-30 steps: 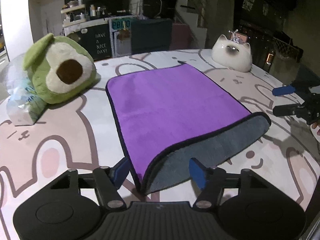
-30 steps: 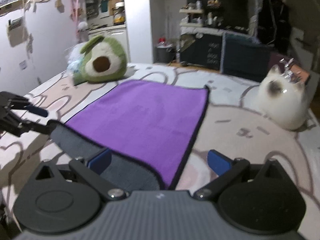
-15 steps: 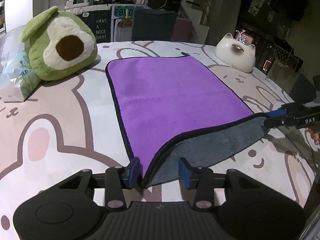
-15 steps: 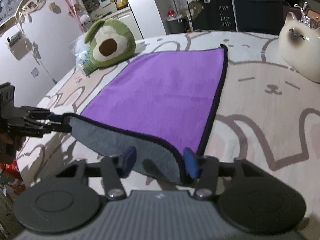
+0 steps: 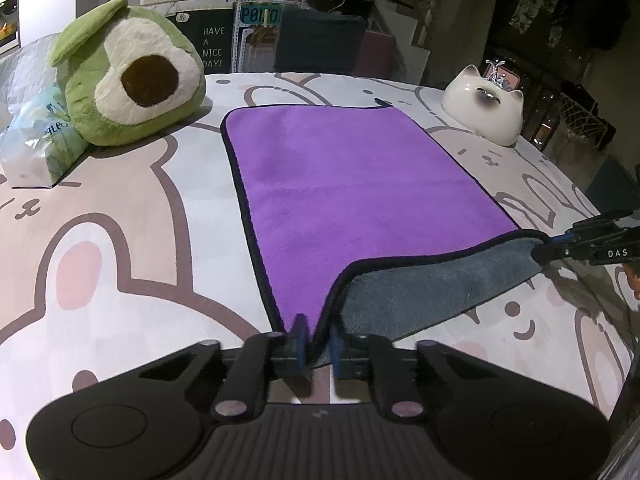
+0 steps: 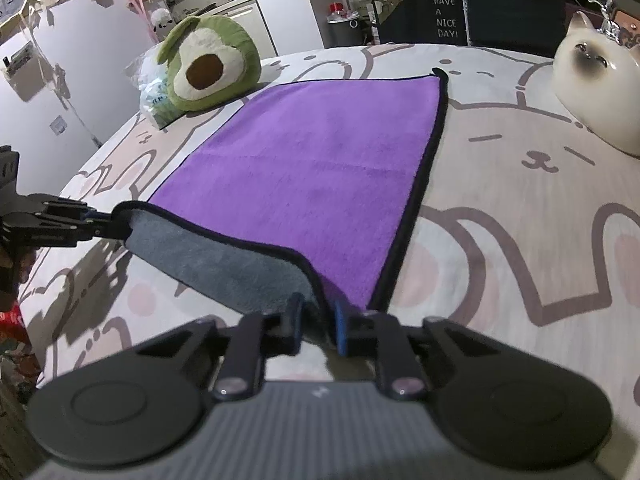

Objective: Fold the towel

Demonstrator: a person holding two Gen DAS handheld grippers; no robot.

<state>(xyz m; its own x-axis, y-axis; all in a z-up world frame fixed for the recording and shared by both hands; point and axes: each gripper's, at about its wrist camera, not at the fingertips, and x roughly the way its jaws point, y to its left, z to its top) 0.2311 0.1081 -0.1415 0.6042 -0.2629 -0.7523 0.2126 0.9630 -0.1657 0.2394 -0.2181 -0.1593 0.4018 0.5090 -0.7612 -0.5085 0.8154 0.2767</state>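
A purple towel (image 5: 352, 184) with a black hem and a grey underside lies flat on the table; it also shows in the right wrist view (image 6: 320, 168). Its near edge is lifted and curled over, so the grey side (image 5: 432, 288) faces up. My left gripper (image 5: 318, 342) is shut on the near left corner. My right gripper (image 6: 316, 322) is shut on the near right corner. Each gripper shows in the other's view: the right one (image 5: 548, 246) at the right edge, the left one (image 6: 104, 226) at the left edge.
A green avocado plush (image 5: 128, 72) and a plastic tissue pack (image 5: 36, 148) sit at the far left. A white ceramic cat (image 5: 486, 106) stands at the far right. The tablecloth (image 5: 120, 240) has a bunny print. Shelves and a chair stand behind the table.
Both grippers went from open beside the near corners to shut on them. The near edge has risen off the table with its grey side up.
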